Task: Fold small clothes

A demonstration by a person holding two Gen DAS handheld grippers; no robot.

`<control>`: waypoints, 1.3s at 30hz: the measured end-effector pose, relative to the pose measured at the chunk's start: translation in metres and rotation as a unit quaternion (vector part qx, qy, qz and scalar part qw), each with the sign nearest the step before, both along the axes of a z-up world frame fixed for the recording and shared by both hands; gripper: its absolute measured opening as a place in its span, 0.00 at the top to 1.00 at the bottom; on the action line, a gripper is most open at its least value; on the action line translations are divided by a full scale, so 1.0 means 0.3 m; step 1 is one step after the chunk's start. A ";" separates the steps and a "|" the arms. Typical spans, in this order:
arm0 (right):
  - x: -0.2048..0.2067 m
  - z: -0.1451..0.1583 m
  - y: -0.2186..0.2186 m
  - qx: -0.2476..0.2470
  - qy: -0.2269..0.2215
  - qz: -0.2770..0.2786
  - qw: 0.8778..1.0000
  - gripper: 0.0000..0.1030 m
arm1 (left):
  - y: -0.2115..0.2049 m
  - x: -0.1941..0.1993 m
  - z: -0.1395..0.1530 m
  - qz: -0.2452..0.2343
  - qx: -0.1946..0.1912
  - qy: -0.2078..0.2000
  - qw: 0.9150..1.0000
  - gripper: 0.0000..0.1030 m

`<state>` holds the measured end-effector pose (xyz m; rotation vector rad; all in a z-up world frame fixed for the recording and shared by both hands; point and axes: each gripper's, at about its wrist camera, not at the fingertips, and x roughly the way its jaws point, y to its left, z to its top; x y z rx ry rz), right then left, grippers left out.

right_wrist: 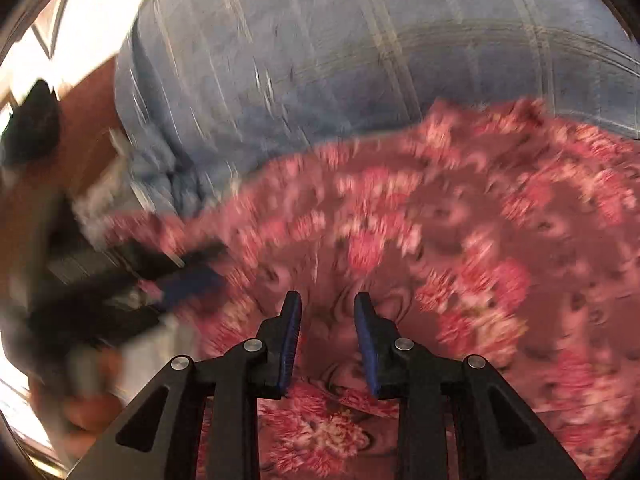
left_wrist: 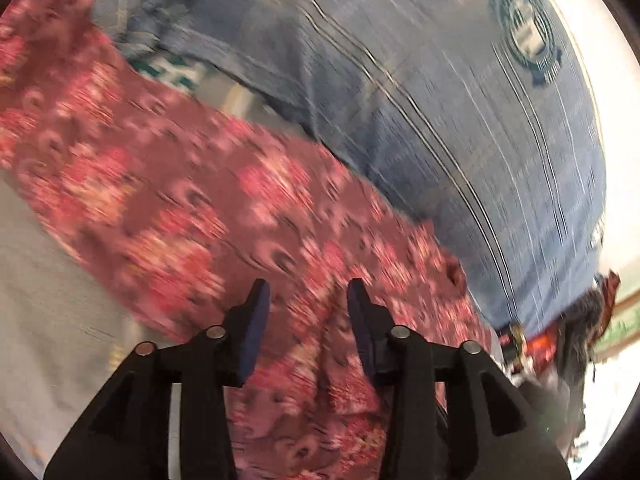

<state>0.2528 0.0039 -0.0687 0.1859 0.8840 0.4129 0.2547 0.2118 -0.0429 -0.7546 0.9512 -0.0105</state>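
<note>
A maroon garment with pink flowers [left_wrist: 192, 200] lies spread across a blue bedspread [left_wrist: 460, 120]. In the left wrist view my left gripper [left_wrist: 308, 286] hovers over the garment's lower part. Its jaws stand wide apart, with cloth only beneath them. In the right wrist view the same garment [right_wrist: 460, 220] fills the frame, and my right gripper [right_wrist: 327, 296] sits low over a puckered fold of it. These jaws stand apart too, and the blue pads [right_wrist: 291, 340] do not press the cloth. The left gripper [right_wrist: 218, 262] shows blurred at the left edge of the garment. Both views are motion-blurred.
The bedspread carries pale stripes and a round dark emblem [left_wrist: 524, 36]. A grey cloth [left_wrist: 44, 288] lies beside the garment, and a green-and-white patterned piece [left_wrist: 168, 72] sits near bunched blue fabric. Dark clutter [left_wrist: 568, 340] is at the bed's edge. A brown surface [right_wrist: 92, 120] borders the bed.
</note>
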 end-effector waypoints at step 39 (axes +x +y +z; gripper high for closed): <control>-0.015 -0.011 0.047 -0.010 -0.016 0.009 1.000 0.61 | 0.736 -0.147 0.076 0.163 -0.037 -0.027 0.986 0.98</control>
